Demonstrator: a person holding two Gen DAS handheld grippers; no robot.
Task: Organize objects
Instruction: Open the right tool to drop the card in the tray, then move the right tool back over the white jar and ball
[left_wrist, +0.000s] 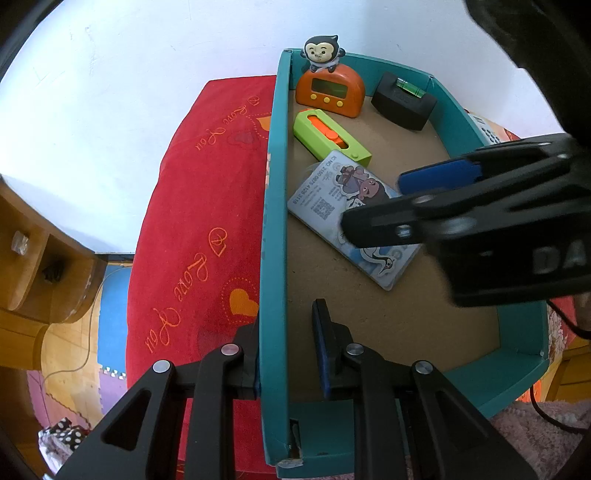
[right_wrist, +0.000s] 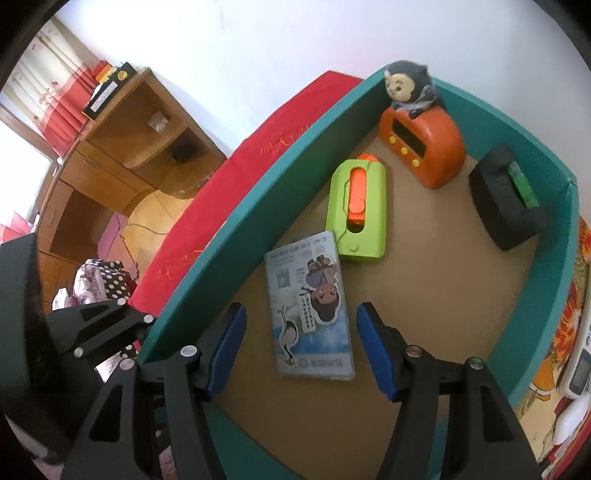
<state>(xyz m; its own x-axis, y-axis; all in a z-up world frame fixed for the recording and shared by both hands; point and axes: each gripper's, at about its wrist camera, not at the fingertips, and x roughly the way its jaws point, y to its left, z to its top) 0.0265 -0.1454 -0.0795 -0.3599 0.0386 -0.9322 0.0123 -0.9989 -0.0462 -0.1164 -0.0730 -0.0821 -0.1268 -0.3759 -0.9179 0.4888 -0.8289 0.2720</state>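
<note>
**Card between the right gripper's open fingers, left gripper on the box wall**

The teal box (left_wrist: 275, 206) sits on a red cloth (left_wrist: 192, 229). On its brown floor lie a card (right_wrist: 308, 310), a green cutter (right_wrist: 358, 210), an orange timer (right_wrist: 424, 147) with a monkey figure (right_wrist: 406, 90) on top, and a black level (right_wrist: 508, 195).

The right gripper (right_wrist: 299, 347) is spread wide inside the box, its blue pads (right_wrist: 373, 350) on either side of the card's near half without touching it. The card lies flat, its far corner just beside the cutter. From the left wrist view the right gripper (left_wrist: 373, 206) hangs over the card (left_wrist: 332, 192), covering its middle.

The left gripper (left_wrist: 288, 350) straddles the box's left wall, one finger outside against the wall, the other inside with a visible gap; it is partly open, not clamping the wall. The timer and level stand at the far end, well apart from both grippers.
</note>
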